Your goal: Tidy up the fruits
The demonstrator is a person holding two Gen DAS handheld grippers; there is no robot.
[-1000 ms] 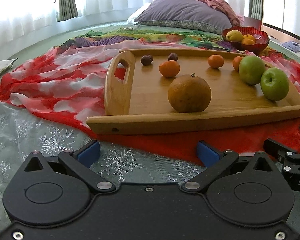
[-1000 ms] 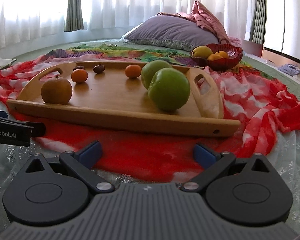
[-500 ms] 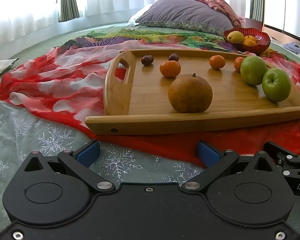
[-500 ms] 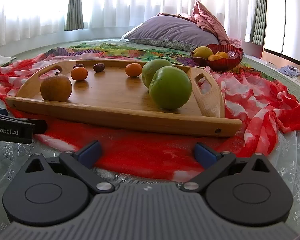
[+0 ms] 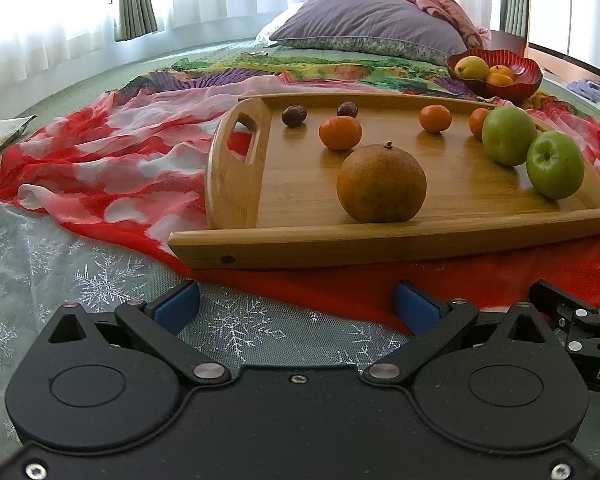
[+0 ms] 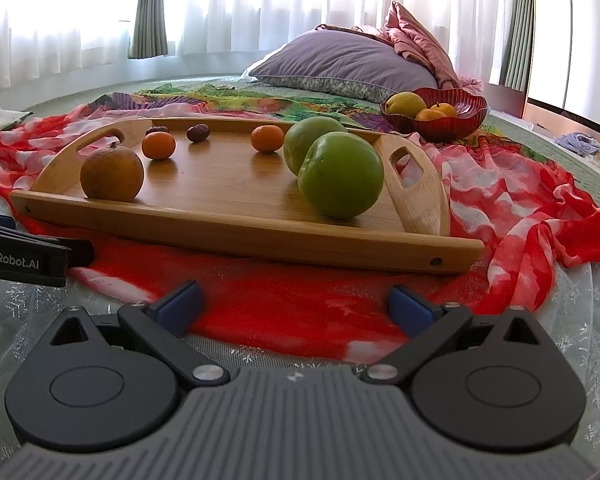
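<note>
Left gripper point(image 5: 296, 304): jaws spread, empty, low in frame over the snowflake cloth point(image 5: 60, 272). Wooden tray point(image 5: 380, 236) at centre on the red scarf point(image 5: 112, 168); going rightward it carries two dates, a large brown orange point(image 5: 381, 184), small oranges, two green apples point(image 5: 555, 164). Red bowl point(image 6: 452, 120) upper right. Right gripper point(image 6: 296, 304): jaws spread, empty

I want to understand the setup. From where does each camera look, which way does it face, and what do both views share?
Left wrist: low before the wooden tray's left-handle end, facing the big orange; own left gripper below, jaws wide apart.
Right wrist: low before its right-handle end, nearest a green apple; own right gripper, jaws apart.
Shared: tray, fruits, red bowl; each shows the other gripper at its edge.
</note>
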